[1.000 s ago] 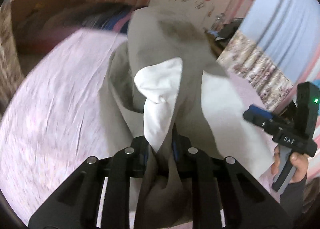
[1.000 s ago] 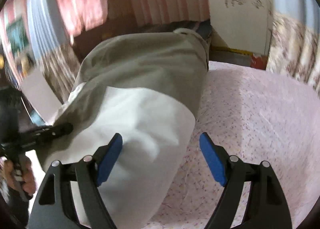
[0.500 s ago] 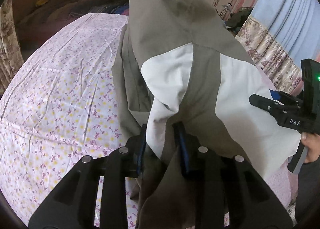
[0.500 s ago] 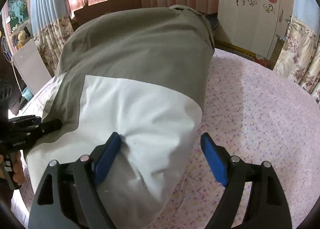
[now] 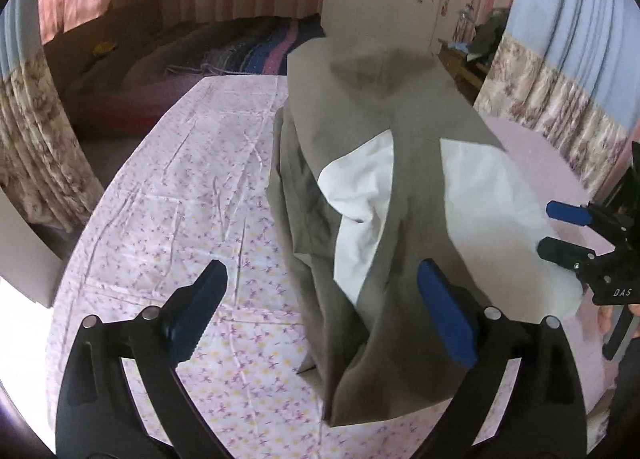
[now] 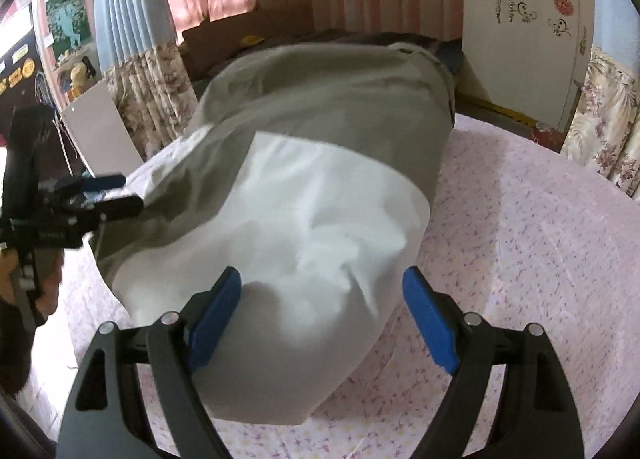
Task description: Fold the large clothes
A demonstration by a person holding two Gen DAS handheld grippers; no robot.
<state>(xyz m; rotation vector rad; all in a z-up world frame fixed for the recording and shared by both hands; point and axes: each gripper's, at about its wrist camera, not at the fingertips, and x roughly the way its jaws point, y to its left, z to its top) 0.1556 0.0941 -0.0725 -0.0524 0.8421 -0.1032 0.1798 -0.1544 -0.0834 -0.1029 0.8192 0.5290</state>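
Note:
A grey garment (image 5: 372, 107) with white inner panels (image 5: 360, 219) lies bunched and partly folded on the bed's floral sheet (image 5: 180, 199). It also shows in the right wrist view (image 6: 320, 179), grey at the far end, white near me. My left gripper (image 5: 320, 319) is open, its blue pads either side of the garment's near left edge, holding nothing. My right gripper (image 6: 320, 323) is open over the white end. The right gripper shows at the right edge of the left wrist view (image 5: 568, 231), and the left gripper at the left edge of the right wrist view (image 6: 108, 191).
The bed is covered by a pink-and-white floral sheet (image 6: 540, 259). A dark sofa with a striped blanket (image 5: 248, 51) stands beyond the bed. Floral curtains (image 5: 560, 111) hang at the right, a white wardrobe (image 6: 520, 39) at the back, a white board (image 6: 100, 131) at the left.
My left gripper was shut on the garment's edge; it has opened and let go, and the cloth has dropped onto the bed. My right gripper stays open by the white end.

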